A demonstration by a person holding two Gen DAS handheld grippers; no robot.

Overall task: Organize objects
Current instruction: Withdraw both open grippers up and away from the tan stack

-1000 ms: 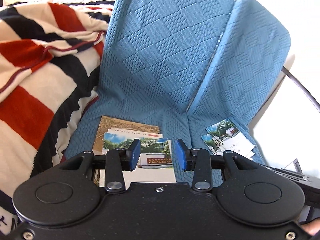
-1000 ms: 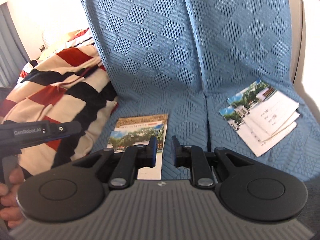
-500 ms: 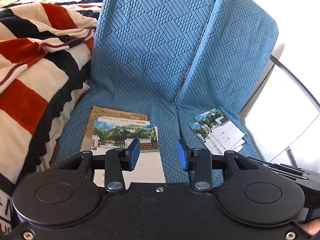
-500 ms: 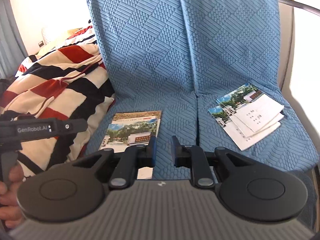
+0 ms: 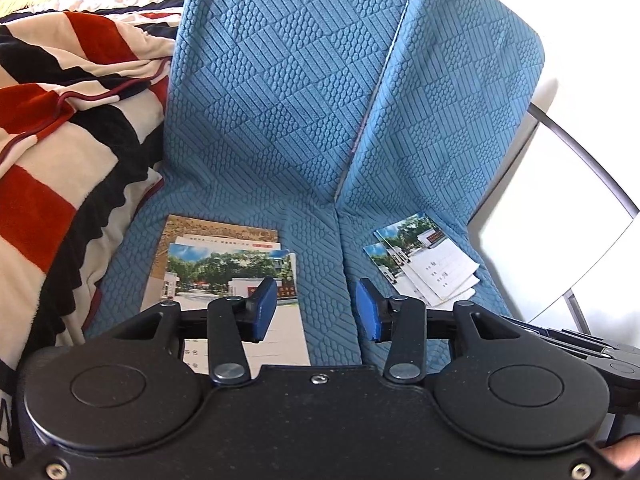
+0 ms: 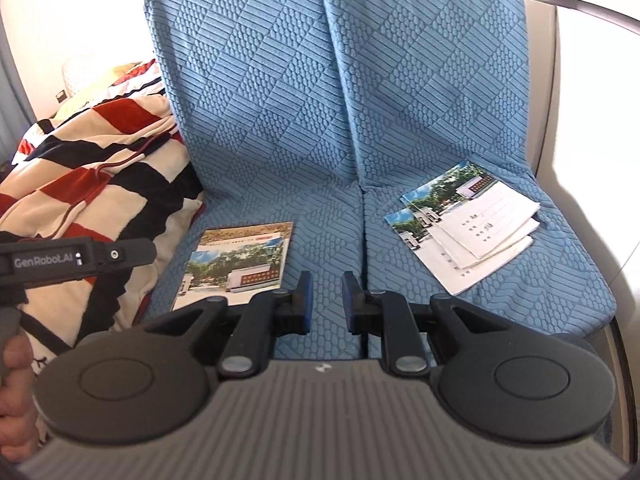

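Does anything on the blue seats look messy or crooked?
Yes. The booklets on the right seat lie fanned out and slanted, corners poking past each other. The pile on the left seat is straighter, though its layers are slightly offset. A striped blanket is bunched up beside the seats.

I count two piles of booklets: left pile (image 6: 239,266) looks like three, right pile (image 6: 470,226) maybe four, hard to tell where they overlap. One striped blanket (image 6: 92,184).

Bright daylight from the right, blown-out white glare there, sharp focus, fisheye-curved edges
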